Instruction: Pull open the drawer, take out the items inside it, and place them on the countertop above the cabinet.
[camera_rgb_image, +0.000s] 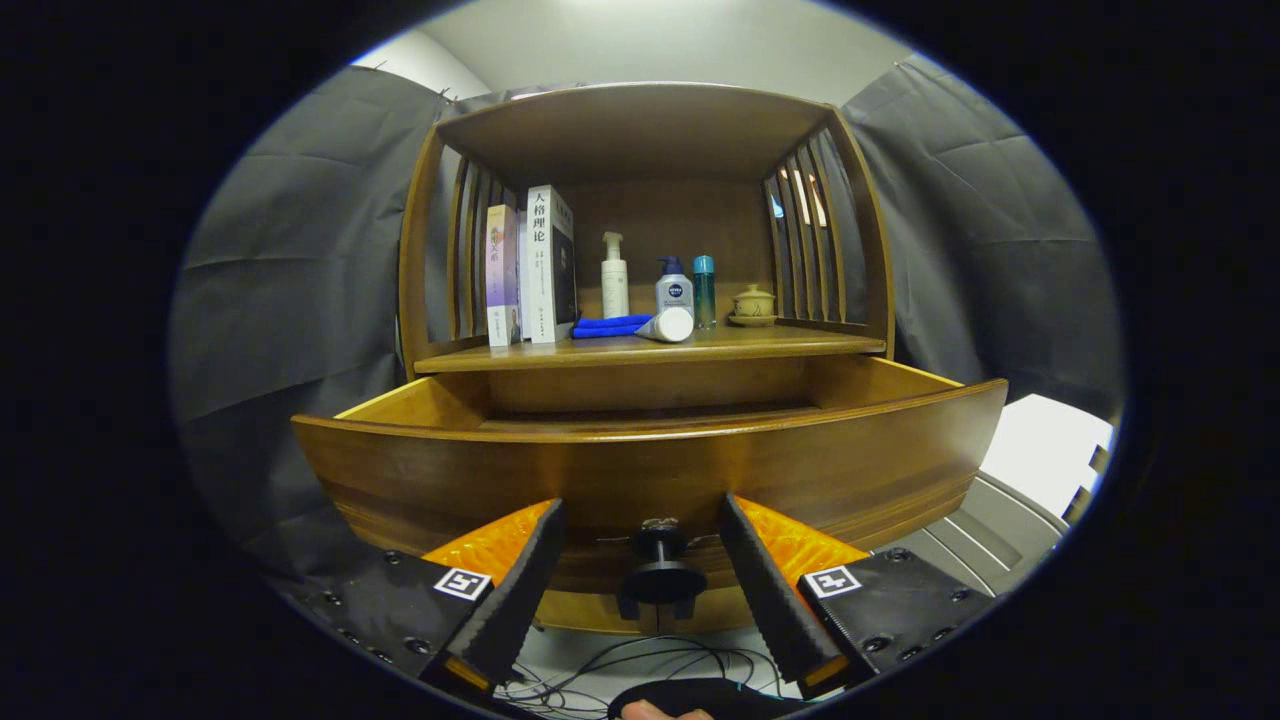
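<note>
Gripper view: drawer (650, 470) already pulled well out of the cabinet (640, 130), inside hidden behind its front. Gripper (648, 575) spread, fingers either side of the knob (660, 572), not pinching. Bottles (674, 295) and cloth (610, 325) already on the countertop (800, 343); remaining contents unknown.

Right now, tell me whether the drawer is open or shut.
Open. The wooden drawer is pulled well out from under the countertop, its side walls exposed. The gripper is open, fingers either side of the drawer knob, not pressing it.

Gripper view: fisheye camera mounted on the tongs (640, 590), facing forward along both fingers. Position: low, close before the open drawer (650, 470); looks slightly upward into the cabinet (640, 130).
</note>
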